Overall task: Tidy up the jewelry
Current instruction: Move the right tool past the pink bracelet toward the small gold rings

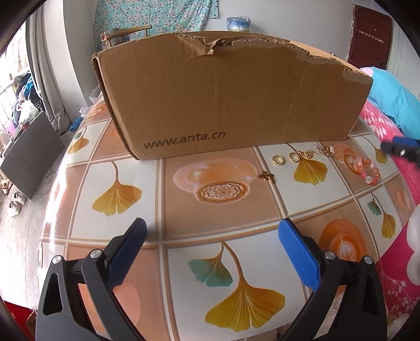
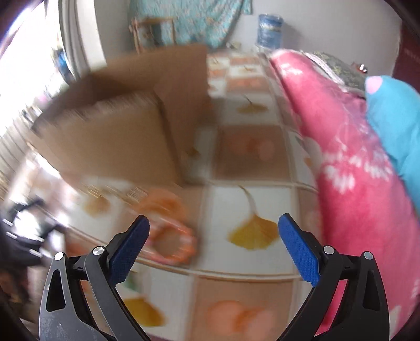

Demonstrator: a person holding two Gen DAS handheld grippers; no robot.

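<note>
A brown cardboard box (image 1: 231, 97) printed "www.anta.cn" stands on the patterned table (image 1: 183, 236). Right of its front lie two gold rings (image 1: 277, 159), a gold chain (image 1: 319, 151), a small gold butterfly charm (image 1: 267, 177) and an orange bead bracelet (image 1: 367, 170). My left gripper (image 1: 211, 244) is open and empty, low over the table's near part. My right gripper (image 2: 213, 241) is open and empty above the table, its tip showing at the far right of the left wrist view (image 1: 400, 148). The right wrist view is blurred; the bracelet (image 2: 173, 244) lies by the left finger, the box (image 2: 126, 126) beyond.
A pink flowered blanket (image 2: 354, 170) and a blue cushion (image 2: 393, 118) border the table's right side. A wooden chair (image 1: 126, 32) and a water bottle (image 1: 237, 23) stand behind the table. The floor drops off at the left edge.
</note>
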